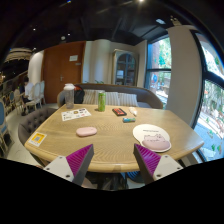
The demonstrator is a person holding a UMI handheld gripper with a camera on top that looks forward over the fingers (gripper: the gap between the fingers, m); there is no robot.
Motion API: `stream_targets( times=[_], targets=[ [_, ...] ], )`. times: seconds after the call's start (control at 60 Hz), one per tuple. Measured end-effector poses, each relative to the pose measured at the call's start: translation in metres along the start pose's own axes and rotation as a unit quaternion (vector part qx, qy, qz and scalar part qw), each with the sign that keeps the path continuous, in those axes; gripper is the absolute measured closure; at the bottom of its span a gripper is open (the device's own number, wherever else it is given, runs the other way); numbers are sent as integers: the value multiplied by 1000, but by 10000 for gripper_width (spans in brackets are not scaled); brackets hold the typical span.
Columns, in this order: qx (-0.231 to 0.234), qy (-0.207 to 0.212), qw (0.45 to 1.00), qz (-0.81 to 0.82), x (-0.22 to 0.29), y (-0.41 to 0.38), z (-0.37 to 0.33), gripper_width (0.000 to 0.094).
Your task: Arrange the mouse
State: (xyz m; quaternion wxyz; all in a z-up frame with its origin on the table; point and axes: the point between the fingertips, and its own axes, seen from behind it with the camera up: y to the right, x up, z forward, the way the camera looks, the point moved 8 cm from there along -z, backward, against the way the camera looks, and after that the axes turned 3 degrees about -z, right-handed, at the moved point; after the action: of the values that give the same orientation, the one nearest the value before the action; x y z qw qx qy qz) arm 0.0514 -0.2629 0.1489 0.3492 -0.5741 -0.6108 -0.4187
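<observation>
A pale pink mouse [87,131] lies on the oval wooden table [105,145], left of centre and well beyond my fingers. A round white mouse pad with a pink design [152,137] lies at the right side of the table, ahead of my right finger. My gripper [112,163] is open and empty, held back over the table's near edge. Its magenta pads [80,160] stand wide apart with only table between them.
A green bottle [101,101] and a grey jug [68,96] stand at the far side. A paper sheet [75,114], a yellow card [37,139], a small dark red item [119,112] and a teal item [128,119] lie on the table. Chairs surround it.
</observation>
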Motion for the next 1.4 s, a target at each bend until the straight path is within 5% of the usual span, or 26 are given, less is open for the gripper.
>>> stream_targets(
  times=[0.383, 0.617, 0.833, 1.233, 1.4],
  targets=[
    [62, -15, 998, -12, -7, -54, 60, 83],
    [173, -61, 982, 41, -7, -122, 143, 98],
    [168, -105, 980, 11, -12, -143, 206, 99],
    [140, -112, 983, -31, 19, -166, 277, 104],
    [146, -100, 984, -36, 24, -177, 292, 273]
  ],
)
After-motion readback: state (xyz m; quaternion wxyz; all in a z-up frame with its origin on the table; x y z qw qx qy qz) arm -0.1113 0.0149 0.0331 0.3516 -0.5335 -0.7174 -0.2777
